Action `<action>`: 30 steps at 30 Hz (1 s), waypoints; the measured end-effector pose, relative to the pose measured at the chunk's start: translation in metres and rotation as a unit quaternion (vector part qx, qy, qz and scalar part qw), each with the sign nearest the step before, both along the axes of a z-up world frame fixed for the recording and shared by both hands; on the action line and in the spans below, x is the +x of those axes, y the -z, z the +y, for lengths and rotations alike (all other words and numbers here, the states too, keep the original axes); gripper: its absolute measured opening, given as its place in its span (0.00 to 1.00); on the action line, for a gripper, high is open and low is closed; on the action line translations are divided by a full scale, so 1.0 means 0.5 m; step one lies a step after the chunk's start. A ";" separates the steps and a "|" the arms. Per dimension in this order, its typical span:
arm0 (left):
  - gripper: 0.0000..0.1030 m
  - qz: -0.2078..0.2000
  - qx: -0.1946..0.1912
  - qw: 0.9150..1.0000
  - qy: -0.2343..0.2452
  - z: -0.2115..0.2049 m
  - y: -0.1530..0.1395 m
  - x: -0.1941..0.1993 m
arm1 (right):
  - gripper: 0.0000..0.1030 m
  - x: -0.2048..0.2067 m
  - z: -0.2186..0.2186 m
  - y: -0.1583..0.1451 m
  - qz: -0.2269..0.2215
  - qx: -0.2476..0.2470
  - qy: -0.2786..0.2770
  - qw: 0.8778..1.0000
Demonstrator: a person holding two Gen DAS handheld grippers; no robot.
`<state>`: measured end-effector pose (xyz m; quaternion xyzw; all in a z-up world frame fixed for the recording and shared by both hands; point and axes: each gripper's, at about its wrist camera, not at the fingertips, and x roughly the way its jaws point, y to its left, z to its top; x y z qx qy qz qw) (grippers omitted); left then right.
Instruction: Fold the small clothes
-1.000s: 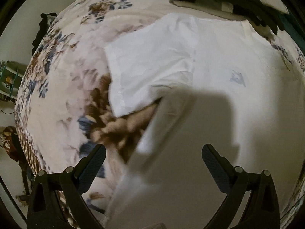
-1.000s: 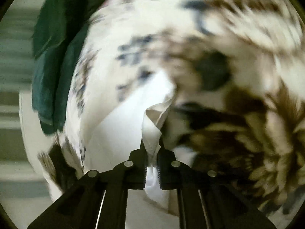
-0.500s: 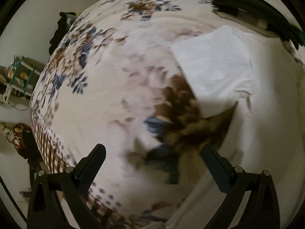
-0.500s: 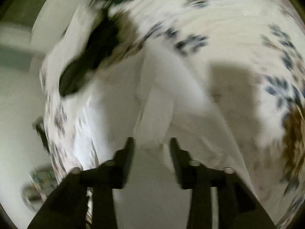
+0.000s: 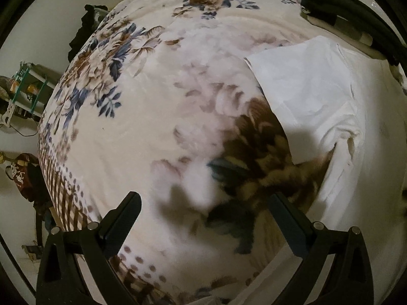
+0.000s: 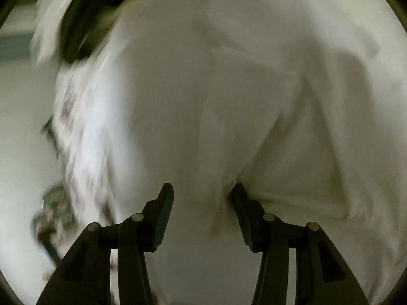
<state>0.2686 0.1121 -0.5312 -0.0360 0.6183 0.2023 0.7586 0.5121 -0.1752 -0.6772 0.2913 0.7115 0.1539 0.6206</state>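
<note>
A white garment (image 5: 313, 81) lies spread on the floral blanket (image 5: 142, 117), its short sleeve pointing towards the blanket's middle. My left gripper (image 5: 204, 195) is open and hovers over bare blanket, left of the garment's side edge, with nothing between its fingers. In the right wrist view the white garment (image 6: 229, 89) fills the picture, with folds running across it. My right gripper (image 6: 202, 186) stands open just above it. A small crumpled ridge of the cloth rises beside the right finger (image 6: 241, 211), and the pads do not press on it.
Dark clothes (image 5: 351, 12) lie at the blanket's far right edge, and a blurred dark garment (image 6: 84, 25) shows upper left in the right wrist view. Beyond the bed's left edge stand a green shelf (image 5: 25, 86) and a red bag (image 5: 24, 175).
My right gripper has let go of the white cloth fold, opened, and swung round over the garment. My left gripper slid left, off the garment onto bare blanket.
</note>
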 end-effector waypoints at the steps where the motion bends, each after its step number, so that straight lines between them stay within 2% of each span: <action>1: 1.00 0.001 0.000 1.000 0.002 -0.002 -0.001 -0.001 | 0.49 -0.021 0.005 -0.002 0.014 0.028 -0.003 0.999; 3: 1.00 0.002 0.001 1.000 0.007 -0.004 -0.003 -0.005 | 0.49 -0.048 -0.012 -0.017 0.020 0.055 0.016 0.998; 7: 1.00 0.002 0.007 1.000 0.009 0.000 -0.003 -0.010 | 0.50 -0.037 -0.106 -0.070 -0.030 0.008 0.092 0.995; 10: 1.00 0.007 0.006 1.000 0.002 0.006 0.004 -0.012 | 0.52 0.004 -0.137 -0.065 -0.041 -0.002 0.141 0.989; 13: 1.00 0.006 0.009 1.000 -0.002 0.008 0.006 -0.013 | 0.52 0.062 -0.105 -0.027 -0.034 0.007 0.164 0.986; 15: 1.00 0.007 0.012 1.000 0.000 0.006 0.007 -0.013 | 0.52 0.086 -0.057 0.013 -0.013 0.016 0.154 0.988; 17: 1.00 0.009 0.014 1.000 0.002 0.004 0.005 -0.012 | 0.52 0.113 0.007 0.055 0.035 0.085 0.127 0.988; 18: 1.00 0.007 0.016 1.000 0.002 0.005 0.002 -0.012 | 0.52 0.114 0.019 0.047 0.034 0.068 0.120 0.990; 19: 1.00 0.004 0.018 1.000 0.003 0.006 -0.002 -0.013 | 0.52 0.116 0.030 0.007 -0.011 -0.001 0.105 0.994; 20: 1.00 0.001 0.019 1.000 0.003 0.007 -0.005 -0.014 | 0.52 0.115 0.043 -0.029 -0.061 -0.049 0.080 0.994; 21: 1.00 0.000 0.019 1.000 0.002 0.009 -0.007 -0.016 | 0.52 0.110 0.063 -0.061 -0.107 -0.101 0.047 0.988; 22: 1.00 0.001 0.018 1.000 0.000 0.012 -0.007 -0.017 | 0.58 0.096 0.094 -0.085 -0.141 -0.175 -0.002 0.974; 23: 1.00 0.003 0.017 1.000 -0.002 0.014 -0.006 -0.019 | 0.62 0.085 0.120 -0.090 -0.154 -0.224 -0.042 0.961; 26: 1.00 0.010 0.016 1.000 -0.008 0.025 -0.001 -0.030 | 0.62 0.042 0.217 -0.060 -0.174 -0.340 -0.167 0.909; 27: 1.00 0.011 0.017 1.000 -0.010 0.027 -0.002 -0.032 | 0.55 0.026 0.238 -0.042 -0.175 -0.368 -0.195 0.892; 28: 1.00 0.011 0.018 1.000 -0.011 0.030 -0.003 -0.034 | 0.46 0.012 0.252 -0.028 -0.181 -0.384 -0.206 0.882; 29: 1.00 0.011 0.019 1.000 -0.012 0.034 -0.004 -0.036 | 0.16 0.005 0.262 -0.022 -0.190 -0.385 -0.201 0.881; 30: 1.00 0.011 0.022 1.000 -0.013 0.038 -0.006 -0.038 | 0.05 0.002 0.264 -0.022 -0.194 -0.392 -0.188 0.880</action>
